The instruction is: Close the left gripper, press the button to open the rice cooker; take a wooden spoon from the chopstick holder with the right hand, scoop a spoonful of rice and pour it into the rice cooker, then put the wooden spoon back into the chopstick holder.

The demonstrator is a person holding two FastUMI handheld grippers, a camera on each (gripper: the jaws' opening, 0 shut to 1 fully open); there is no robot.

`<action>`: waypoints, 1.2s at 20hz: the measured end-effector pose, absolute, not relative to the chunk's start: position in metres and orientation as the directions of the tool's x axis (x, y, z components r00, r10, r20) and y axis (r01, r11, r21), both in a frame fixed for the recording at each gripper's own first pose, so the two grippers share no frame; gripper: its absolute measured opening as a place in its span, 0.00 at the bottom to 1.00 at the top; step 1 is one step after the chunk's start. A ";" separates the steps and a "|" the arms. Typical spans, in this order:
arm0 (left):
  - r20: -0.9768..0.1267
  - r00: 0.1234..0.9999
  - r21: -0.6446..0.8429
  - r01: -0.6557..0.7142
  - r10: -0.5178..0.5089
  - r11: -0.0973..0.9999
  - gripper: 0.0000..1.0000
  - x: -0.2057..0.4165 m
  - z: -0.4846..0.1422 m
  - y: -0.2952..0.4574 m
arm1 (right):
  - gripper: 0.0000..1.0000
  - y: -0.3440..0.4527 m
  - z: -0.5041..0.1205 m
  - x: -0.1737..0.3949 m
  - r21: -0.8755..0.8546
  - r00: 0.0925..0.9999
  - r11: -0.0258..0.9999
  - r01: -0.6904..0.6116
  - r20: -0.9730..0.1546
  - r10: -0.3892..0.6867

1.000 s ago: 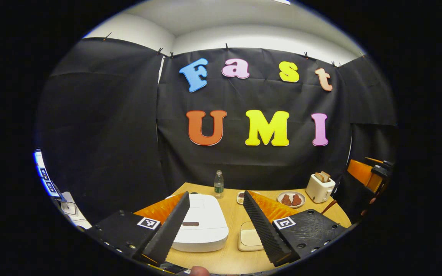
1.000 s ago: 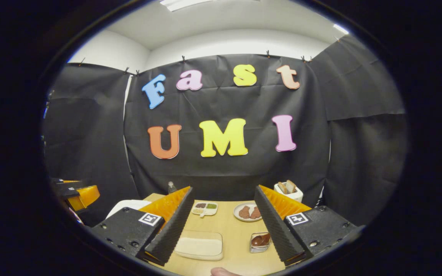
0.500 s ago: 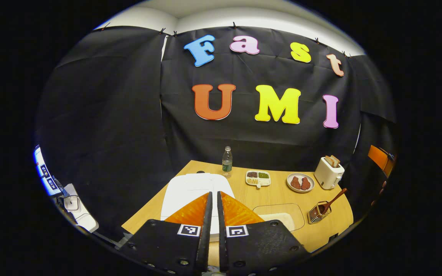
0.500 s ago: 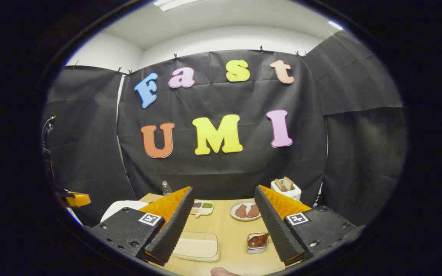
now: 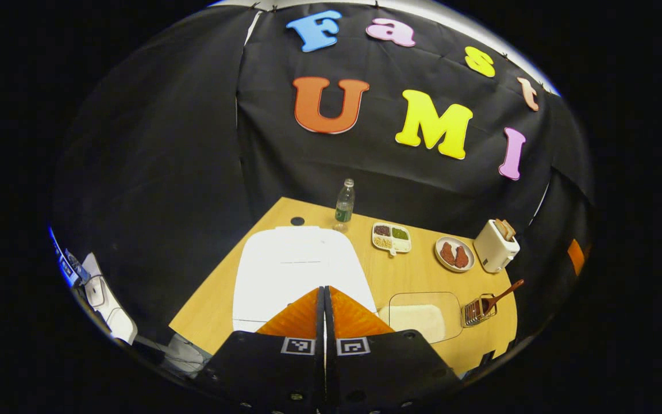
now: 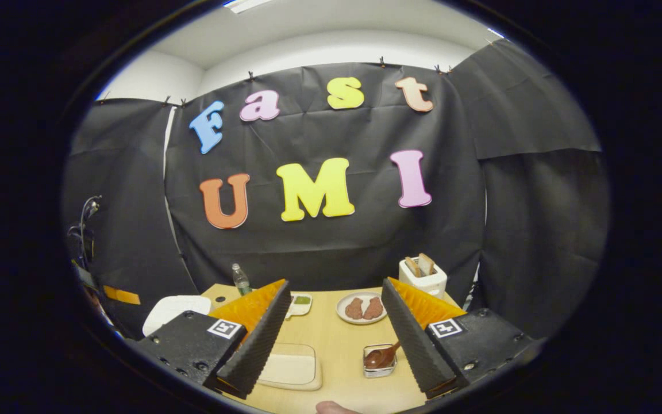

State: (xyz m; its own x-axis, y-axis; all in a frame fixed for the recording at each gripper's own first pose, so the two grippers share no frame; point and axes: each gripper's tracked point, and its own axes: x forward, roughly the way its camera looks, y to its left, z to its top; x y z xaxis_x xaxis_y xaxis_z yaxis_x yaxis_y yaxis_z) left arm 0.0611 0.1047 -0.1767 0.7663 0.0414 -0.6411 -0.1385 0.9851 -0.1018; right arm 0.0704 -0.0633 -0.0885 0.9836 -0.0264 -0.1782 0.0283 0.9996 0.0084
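So, left gripper view: our left gripper is clenched on nothing, low centre, w/ the rice cooker just above the tips, lid down; we judge the press goes straight ahead. Right gripper view: right gripper released, wooden spoon in chopstick holder low, between its fingers.

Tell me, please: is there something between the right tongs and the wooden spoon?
Nothing visible. The right tongs are open, and the wooden spoon sits in the chopstick holder just ahead, bare table between.
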 end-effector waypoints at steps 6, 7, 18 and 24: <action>-0.733 0.680 -0.161 -0.148 -0.017 0.976 0.00 0.084 -0.224 0.119 | 1.00 -0.074 -0.104 0.078 -0.005 0.975 0.999 0.050 -0.216 -0.050; -0.751 0.660 -0.173 -0.157 -0.027 0.972 0.00 0.085 -0.232 0.123 | 1.00 -0.076 -0.104 0.080 -0.012 0.975 0.998 0.054 -0.217 -0.055; -0.809 0.585 -0.235 -0.234 -0.057 0.943 0.00 0.077 -0.273 0.124 | 1.00 -0.080 -0.120 0.089 -0.024 0.965 0.998 0.063 -0.253 -0.067; -0.806 0.588 -0.284 -0.286 -0.066 0.915 0.00 0.072 -0.276 0.124 | 1.00 -0.080 -0.130 0.091 -0.013 0.960 0.998 0.067 -0.271 -0.068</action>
